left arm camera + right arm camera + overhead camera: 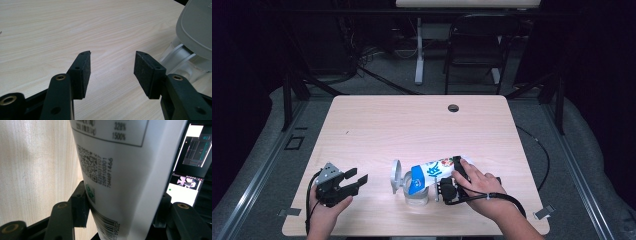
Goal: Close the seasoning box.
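A white and blue carton (434,172) lies tipped over, its top end down over the mouth of a clear container (416,195) with a grey flip lid (396,176) standing open. My right gripper (457,180) is shut on the carton's lower body; in the right gripper view both pads press on the carton's printed white side (117,177). My left gripper (357,181) rests near the table's front left, open, with nothing between its pads (83,72). The grey flip lid (197,27) and the container's clear rim (180,62) sit to the right of it.
The light wooden table (412,125) has a round cable hole (453,108) at its far side. A black chair (477,45) and a desk leg stand beyond the table. A lit monitor (192,160) sits behind the carton in the right gripper view.
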`<action>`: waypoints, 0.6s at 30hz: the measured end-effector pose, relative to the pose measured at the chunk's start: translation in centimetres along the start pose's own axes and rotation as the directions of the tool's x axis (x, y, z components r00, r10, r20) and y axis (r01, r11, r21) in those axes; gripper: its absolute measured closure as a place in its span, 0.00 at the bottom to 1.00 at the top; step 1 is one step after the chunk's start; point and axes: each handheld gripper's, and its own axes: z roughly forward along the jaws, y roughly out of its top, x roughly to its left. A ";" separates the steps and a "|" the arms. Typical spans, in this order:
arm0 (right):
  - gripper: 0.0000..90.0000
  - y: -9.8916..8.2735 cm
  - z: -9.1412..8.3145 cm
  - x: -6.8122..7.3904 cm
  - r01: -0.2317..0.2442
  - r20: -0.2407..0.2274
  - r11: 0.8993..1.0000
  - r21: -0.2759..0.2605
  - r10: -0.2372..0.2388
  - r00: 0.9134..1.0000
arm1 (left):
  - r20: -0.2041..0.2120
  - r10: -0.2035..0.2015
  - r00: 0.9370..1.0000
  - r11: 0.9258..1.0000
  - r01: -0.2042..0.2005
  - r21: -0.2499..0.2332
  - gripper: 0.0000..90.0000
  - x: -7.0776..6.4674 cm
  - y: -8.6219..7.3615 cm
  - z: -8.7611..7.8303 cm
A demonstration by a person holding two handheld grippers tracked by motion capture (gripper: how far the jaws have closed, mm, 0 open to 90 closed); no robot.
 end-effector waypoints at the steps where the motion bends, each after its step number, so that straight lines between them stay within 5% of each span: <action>1: 0.50 0.0 0.0 0.0 0.002 0.000 1.000 0.001 -0.002 1.000 | 0.000 0.000 1.000 1.000 0.000 0.000 0.53 0.0 0.0 0.0; 18: 0.50 0.3 -0.2 -0.2 0.046 0.023 0.999 0.018 -0.047 0.999 | -0.003 0.002 1.000 1.000 -0.002 -0.003 0.53 0.0 0.0 -0.1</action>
